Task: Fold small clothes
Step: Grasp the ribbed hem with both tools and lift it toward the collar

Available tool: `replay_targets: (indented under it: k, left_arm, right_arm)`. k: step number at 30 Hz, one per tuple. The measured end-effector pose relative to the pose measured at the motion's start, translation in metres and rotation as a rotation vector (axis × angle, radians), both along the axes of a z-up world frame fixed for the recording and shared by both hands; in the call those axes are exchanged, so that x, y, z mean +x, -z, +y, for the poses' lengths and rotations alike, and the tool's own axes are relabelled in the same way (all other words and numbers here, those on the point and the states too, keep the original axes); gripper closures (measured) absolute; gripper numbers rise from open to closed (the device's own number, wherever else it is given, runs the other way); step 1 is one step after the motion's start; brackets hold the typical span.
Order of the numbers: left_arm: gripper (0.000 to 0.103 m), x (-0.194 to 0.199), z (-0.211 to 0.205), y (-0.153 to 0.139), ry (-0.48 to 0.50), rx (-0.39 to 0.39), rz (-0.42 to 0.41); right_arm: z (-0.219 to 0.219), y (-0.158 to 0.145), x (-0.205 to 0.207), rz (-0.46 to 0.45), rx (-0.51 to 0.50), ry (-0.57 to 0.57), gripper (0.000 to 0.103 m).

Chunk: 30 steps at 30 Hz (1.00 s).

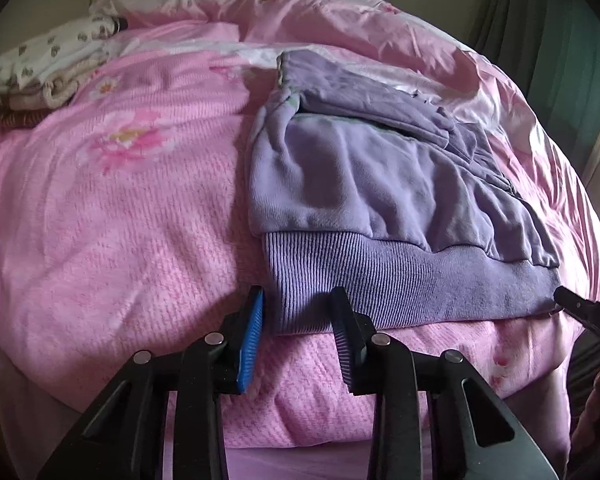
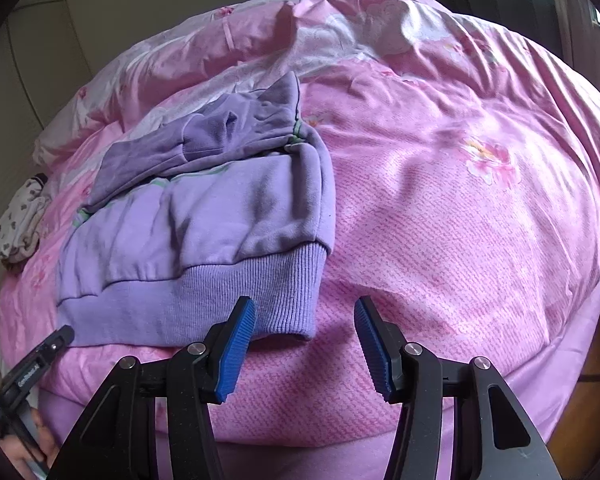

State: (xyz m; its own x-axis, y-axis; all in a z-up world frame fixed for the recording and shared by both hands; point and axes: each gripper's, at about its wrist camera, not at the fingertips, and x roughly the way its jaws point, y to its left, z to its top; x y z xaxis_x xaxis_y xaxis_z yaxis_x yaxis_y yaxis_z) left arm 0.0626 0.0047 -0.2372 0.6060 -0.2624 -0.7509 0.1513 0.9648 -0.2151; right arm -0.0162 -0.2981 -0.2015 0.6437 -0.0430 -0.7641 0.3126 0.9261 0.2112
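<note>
A lilac sweatshirt lies partly folded on the pink bed, its ribbed hem toward me. My left gripper is open around the hem's left corner; the pads do not visibly squeeze the cloth. My right gripper is open too, straddling the hem's right corner, its left finger over the rib and its right finger above bare quilt. Each view catches a finger of the other gripper at the hem's far end: the right one's finger and the left one's finger.
A pink flowered quilt covers the bed. A small stack of folded clothes sits at the far left. A green curtain hangs at the right, and wooden floor shows past the bed edge.
</note>
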Motion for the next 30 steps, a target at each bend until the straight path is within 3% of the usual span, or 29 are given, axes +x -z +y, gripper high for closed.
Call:
replay_targets:
  k: [10,13,16,18,19,25,30]
  left_arm:
    - [0.072,0.004,-0.004,0.006,0.021,-0.038,0.028]
    - [0.085,0.005,-0.003,0.008,0.020,-0.042,0.029]
    - [0.090,0.006,-0.001,0.008,0.014,-0.044,0.031]
    - [0.093,0.004,-0.003,0.006,0.019,-0.031,0.021]
    - [0.093,0.004,-0.003,0.005,0.019,-0.029,0.017]
    - [0.095,0.001,0.004,-0.014,-0.010,-0.033,-0.019]
    - [0.096,0.003,0.007,-0.057,-0.024,-0.058,-0.117]
  right_arm:
    - [-0.006,0.006,0.003,0.009,0.067,-0.005,0.057]
    - [-0.009,0.011,0.008,0.019,0.119,-0.014,0.060]
    - [-0.013,0.018,0.008,0.032,0.160,-0.002,0.069]
    - [-0.013,0.018,0.009,0.034,0.171,-0.014,0.085]
    - [-0.011,0.017,0.008,0.028,0.167,-0.016,0.087]
    - [-0.007,-0.011,-0.001,-0.066,0.132,-0.016,0.092]
    - [-0.006,-0.045,-0.003,-0.181,0.115,-0.020,0.092]
